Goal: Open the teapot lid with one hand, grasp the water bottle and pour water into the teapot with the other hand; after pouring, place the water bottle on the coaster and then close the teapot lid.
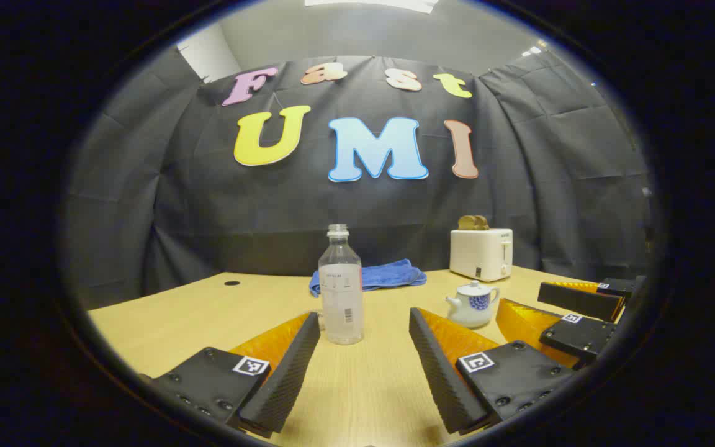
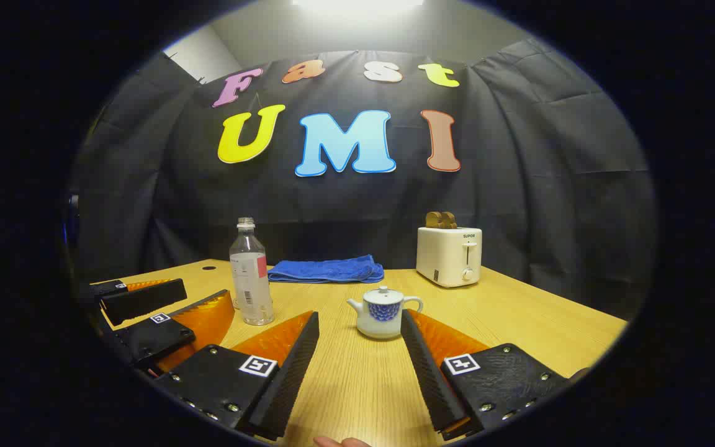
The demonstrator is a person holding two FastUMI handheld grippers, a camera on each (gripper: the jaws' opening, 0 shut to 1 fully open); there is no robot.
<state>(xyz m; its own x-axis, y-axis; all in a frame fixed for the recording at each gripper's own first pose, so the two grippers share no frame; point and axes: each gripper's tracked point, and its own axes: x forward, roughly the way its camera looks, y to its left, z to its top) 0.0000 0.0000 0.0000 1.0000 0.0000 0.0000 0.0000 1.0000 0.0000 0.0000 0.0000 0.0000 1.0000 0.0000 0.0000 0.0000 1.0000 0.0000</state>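
Left gripper view: left gripper spread wide, holding nothing, low over the table. Water bottle stands upright, uncapped, just ahead between its fingers, not touched. Teapot sits to the right of the bottle, lid on, near the table's middle. Right gripper shows at the right edge, also spread. Blue towel lies behind the bottle near the far edge; toaster with bread in it stands toward the far right corner. Right gripper view: right gripper released, empty, teapot just ahead between its fingers, apart from them. Bottle stands left of the teapot, left gripper near it at the left edge. Towel and toaster along the far edge. Fingertip at the bottom.
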